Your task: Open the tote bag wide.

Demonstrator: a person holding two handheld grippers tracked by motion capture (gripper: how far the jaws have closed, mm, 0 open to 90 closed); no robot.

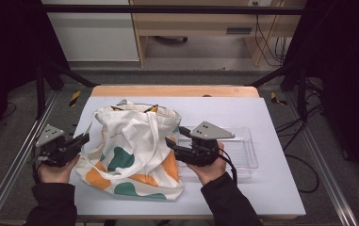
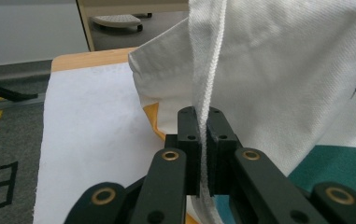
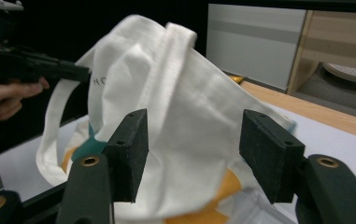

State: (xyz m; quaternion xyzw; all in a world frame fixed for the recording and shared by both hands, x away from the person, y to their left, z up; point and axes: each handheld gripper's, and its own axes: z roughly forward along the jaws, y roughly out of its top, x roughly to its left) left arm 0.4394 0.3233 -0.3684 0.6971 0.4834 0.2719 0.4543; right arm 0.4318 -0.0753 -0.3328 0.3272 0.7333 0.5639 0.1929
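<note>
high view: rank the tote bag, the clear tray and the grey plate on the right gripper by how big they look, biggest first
1. tote bag, covers the most area.
2. clear tray, somewhat smaller, partly hidden behind the right gripper.
3. grey plate, clearly smallest, though it sits nearer the camera.

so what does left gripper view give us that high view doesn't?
Left gripper view: the left gripper with its jaws shut on the bag strap, pads pressing it from both sides. High view: the clear tray beside the bag, the right gripper at the bag's right edge, and both of the person's hands. Both: the tote bag on the white sheet.
</note>
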